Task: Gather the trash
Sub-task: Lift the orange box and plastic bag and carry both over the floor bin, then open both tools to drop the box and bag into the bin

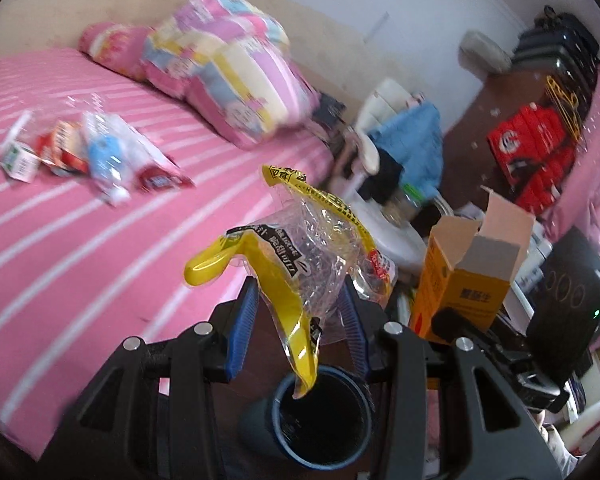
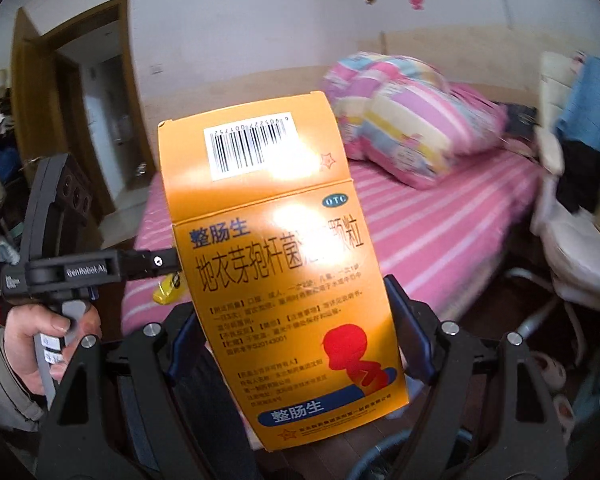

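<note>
My left gripper [image 1: 300,292] is shut on a crumpled yellow and clear plastic wrapper [image 1: 300,248], whose tail hangs over the mouth of a dark round bin [image 1: 320,420] just below. My right gripper [image 2: 292,312] is shut on an orange medicine box [image 2: 284,272], clamped by its sides between the blue pads. That box [image 1: 464,280], top flap open, also shows to the right in the left wrist view. Several more wrappers and small packets [image 1: 80,152] lie on the pink striped bed [image 1: 100,260].
A folded patchwork quilt [image 1: 228,76] and a pillow sit at the head of the bed. A chair piled with clothes [image 1: 400,144] stands past the bed's corner, with red boxes [image 1: 536,160] on the floor behind. A hand [image 2: 48,344] grips the left gripper's handle. A doorway [image 2: 100,120] opens at the left.
</note>
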### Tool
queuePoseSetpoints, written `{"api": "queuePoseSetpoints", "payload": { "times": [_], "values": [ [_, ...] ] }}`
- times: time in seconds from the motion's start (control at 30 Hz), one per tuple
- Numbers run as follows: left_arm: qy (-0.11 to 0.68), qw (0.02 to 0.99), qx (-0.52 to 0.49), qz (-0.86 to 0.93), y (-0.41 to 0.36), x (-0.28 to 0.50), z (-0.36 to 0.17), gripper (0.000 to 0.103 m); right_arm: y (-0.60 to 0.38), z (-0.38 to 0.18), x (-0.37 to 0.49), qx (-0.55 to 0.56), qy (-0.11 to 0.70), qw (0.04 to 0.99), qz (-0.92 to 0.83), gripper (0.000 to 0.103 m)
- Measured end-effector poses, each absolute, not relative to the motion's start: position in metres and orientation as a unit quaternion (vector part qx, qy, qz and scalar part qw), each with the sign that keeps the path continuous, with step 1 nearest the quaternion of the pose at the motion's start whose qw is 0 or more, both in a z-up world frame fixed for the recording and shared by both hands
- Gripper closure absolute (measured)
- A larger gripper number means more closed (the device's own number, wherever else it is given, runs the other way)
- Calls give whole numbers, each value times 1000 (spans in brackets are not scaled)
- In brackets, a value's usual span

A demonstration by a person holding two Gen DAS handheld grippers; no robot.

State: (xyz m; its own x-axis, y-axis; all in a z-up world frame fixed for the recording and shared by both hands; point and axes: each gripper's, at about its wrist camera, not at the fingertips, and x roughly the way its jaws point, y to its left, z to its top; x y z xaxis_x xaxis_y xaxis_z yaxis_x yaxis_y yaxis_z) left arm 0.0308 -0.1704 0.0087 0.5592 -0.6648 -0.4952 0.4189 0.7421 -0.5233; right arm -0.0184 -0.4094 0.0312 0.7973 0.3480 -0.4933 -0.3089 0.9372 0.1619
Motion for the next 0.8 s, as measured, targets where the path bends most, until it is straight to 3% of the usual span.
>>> {"api": "queuePoseSetpoints", "payload": {
  "times": [0.8],
  "values": [
    [561,723,-44,-402,-349,42,-122,62,-548,-162,-90,135,446,884,16,26]
  ]
}}
